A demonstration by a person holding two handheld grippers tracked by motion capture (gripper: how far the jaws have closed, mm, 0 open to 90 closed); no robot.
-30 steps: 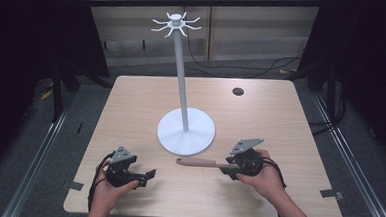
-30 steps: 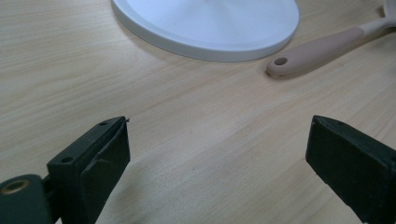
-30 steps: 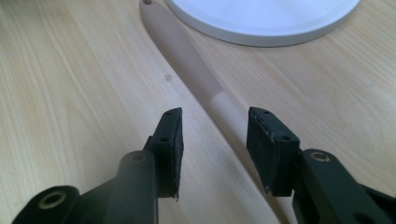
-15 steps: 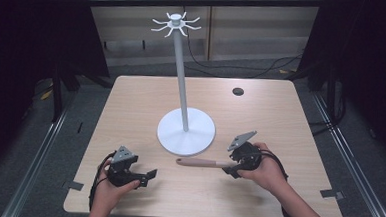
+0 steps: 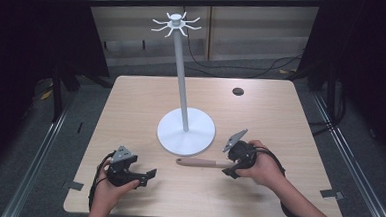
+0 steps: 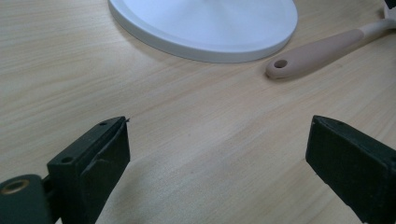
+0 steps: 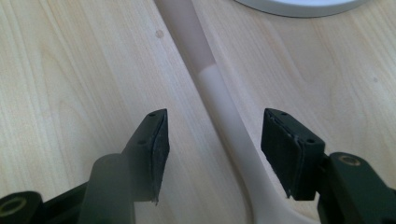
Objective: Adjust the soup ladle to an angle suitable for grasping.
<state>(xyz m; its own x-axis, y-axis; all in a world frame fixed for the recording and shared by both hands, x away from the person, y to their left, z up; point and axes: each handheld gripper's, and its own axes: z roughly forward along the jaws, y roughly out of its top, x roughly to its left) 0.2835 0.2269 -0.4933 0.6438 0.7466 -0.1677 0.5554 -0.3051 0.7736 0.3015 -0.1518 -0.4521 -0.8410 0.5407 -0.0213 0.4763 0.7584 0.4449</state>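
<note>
pale wood-grain tabletop [image 5: 131, 105] fills the middle of the high view, with dark curtains to both sides and grey floor around it.

nearest the person, the left gripper [image 5: 150, 175] rests in the left hand [image 5: 107, 189] near the table's front-left edge, its jaws pointing toward the middle of the table. in the left gripper view [image 6: 219, 154] its jaws stand wide apart with nothing but bare wood between them.

a little farther in, on the right, the right gripper [image 5: 226, 168] is held in the right hand [image 5: 263, 167], a black cable trailing back along the forearm. its jaws have just been opening. in the right gripper view [image 7: 215, 140] the pads stand released on either side of the pale neck of a long beige-handled kitchen utensil [image 7: 224, 116], with a gap showing at each pad, so nothing is gripped.

that utensil lies flat on the table, its handle [image 5: 198, 162] running leftward from the right gripper, just in front of the stand's base. the left gripper view shows the rounded handle end with a hanging hole [image 6: 280, 64], close beside the base but apart from it.

beyond it stands a white metal hanging stand with a round flat base [image 5: 169, 135], a thin upright pole and a ring of small curved hooks [image 5: 175, 23] at the top. farther back, a small dark round disc [image 5: 238, 91] lies near the table's far edge.
</note>
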